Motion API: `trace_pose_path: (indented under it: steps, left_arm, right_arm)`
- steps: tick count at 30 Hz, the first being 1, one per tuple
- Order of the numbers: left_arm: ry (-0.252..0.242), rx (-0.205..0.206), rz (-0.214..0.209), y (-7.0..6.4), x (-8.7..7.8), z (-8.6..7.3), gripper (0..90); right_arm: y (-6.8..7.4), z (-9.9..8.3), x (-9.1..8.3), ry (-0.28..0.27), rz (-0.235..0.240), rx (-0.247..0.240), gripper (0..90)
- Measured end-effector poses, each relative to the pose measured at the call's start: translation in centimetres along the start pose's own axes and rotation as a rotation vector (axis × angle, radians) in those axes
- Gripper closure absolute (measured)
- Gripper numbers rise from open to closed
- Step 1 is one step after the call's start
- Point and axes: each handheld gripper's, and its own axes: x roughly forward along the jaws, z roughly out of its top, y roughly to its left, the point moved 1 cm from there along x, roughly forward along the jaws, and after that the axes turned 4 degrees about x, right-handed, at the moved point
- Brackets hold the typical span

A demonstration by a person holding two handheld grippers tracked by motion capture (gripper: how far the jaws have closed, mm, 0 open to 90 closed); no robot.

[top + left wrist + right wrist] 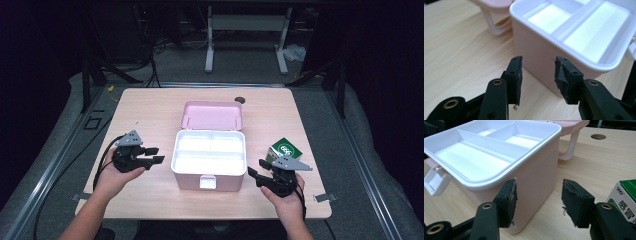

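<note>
Both your grippers are spread and carry nothing — left gripper at frame left, right gripper at lower right. The open pink box sits at center (lid back). Its light body may slide if you push one side; the green carton beside your right gripper could be knocked.

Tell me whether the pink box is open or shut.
Open. The pink box has its lid swung back behind it, and the white divided tray inside is exposed from above; its compartments look empty.
</note>
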Motion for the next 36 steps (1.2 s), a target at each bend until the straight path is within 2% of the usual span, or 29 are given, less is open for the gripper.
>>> trace_pose_path:
  steps: [5, 8, 9, 12, 18, 21, 26, 28, 29, 30, 32, 36]
  left_arm:
    - [0.053, 0.111, -0.056, -0.2, 0.5, 3.5, 59.4]
    - [0.111, 0.173, -0.090, -0.2, 1.6, 5.6, 60.9]
    - [0.123, 0.182, -0.096, -0.3, 1.9, 6.0, 61.4]
    - [0.175, 0.249, -0.128, -0.4, 3.1, 7.5, 61.8]
    - [0.263, 0.344, -0.159, -0.9, 5.5, 9.5, 62.9]
    - [0.317, 0.399, -0.192, -1.3, 6.6, 10.5, 63.7]
    - [0.429, 0.521, -0.207, -2.7, 8.1, 12.3, 66.9]
    - [0.464, 0.562, -0.201, -3.2, 8.7, 12.8, 67.3]
    - [0.464, 0.562, -0.201, -3.2, 8.7, 12.8, 67.3]
    - [0.493, 0.605, -0.214, -3.8, 9.3, 13.3, 67.3]
    - [0.528, 0.631, -0.234, -4.2, 10.0, 13.7, 67.3]
    - [0.614, 0.650, -0.236, -4.7, 11.3, 14.1, 68.8]
  right_arm:
    - [0.0, 0.0, -0.4, -0.011, -0.003, -0.004, 45.8]
    - [0.0, 0.0, -0.6, -0.014, -0.005, -0.001, 45.8]
    - [0.0, 0.0, -0.7, -0.015, -0.005, 0.000, 45.8]
    - [0.0, -0.1, -0.7, -0.016, -0.006, -0.003, 45.8]
    - [0.1, -0.2, -0.7, -0.009, 0.005, -0.014, 45.8]
    - [0.3, -0.2, -0.7, 0.001, 0.013, -0.025, 45.8]
    - [0.4, -0.3, -0.6, 0.005, 0.020, -0.028, 45.8]
    - [0.4, -0.3, -0.6, 0.005, 0.022, -0.027, 45.8]
    - [0.4, -0.3, -0.6, 0.005, 0.022, -0.027, 45.8]
    - [0.4, -0.3, -0.6, 0.004, 0.023, -0.020, 45.8]
    - [0.4, -0.3, -0.7, 0.004, 0.024, -0.024, 45.8]
    - [0.4, -0.4, -0.7, 0.004, 0.028, -0.024, 45.8]
